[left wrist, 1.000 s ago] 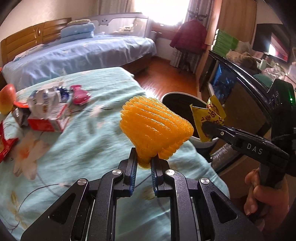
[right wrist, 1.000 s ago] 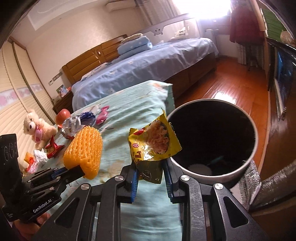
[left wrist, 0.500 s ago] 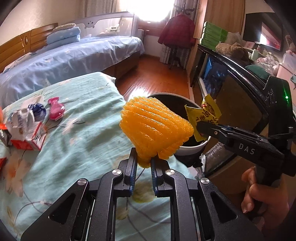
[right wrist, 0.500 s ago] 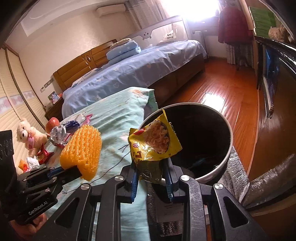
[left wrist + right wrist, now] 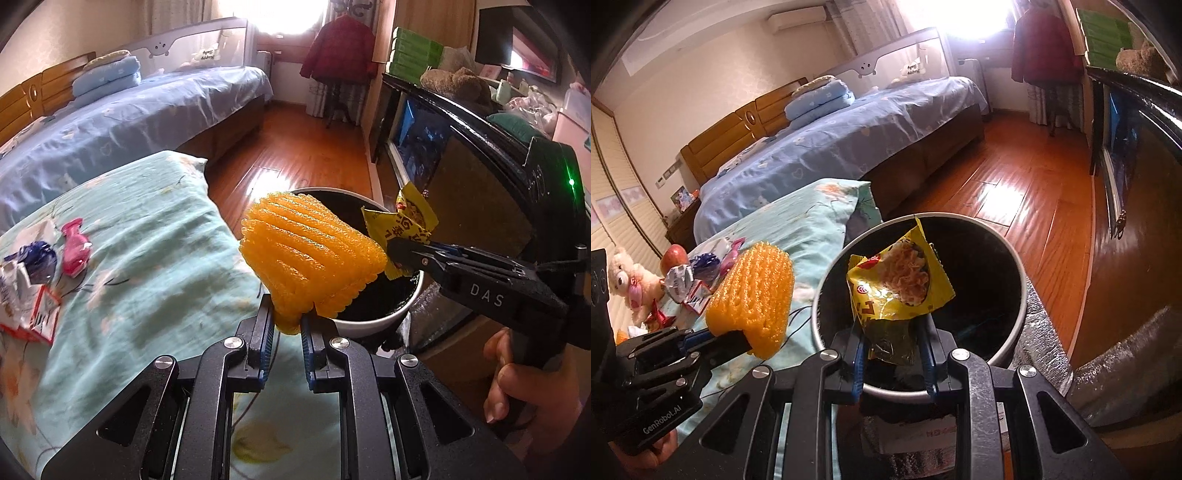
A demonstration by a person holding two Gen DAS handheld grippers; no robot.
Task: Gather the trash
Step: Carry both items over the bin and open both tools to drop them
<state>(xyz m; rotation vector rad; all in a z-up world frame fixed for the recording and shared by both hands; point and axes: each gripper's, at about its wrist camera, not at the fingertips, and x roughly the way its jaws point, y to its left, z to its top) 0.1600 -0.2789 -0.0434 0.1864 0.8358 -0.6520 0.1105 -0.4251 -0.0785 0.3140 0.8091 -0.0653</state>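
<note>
Bedroom, daylit. A bright window (image 5: 280,16) at the far end washed out the glass and threw glare on the reddish wooden floor (image 5: 1027,192). A large bed (image 5: 122,122) with blue sheets stood along the left, with a wooden headboard (image 5: 738,129), folded blue quilts (image 5: 820,99) and a padded guard rail (image 5: 192,51). Walls cream. A dark red coat (image 5: 340,48) hung on a stand by the curtains. A dark cabinet (image 5: 424,133) with glass doors lined the right side, green boxes (image 5: 413,55) on top.
</note>
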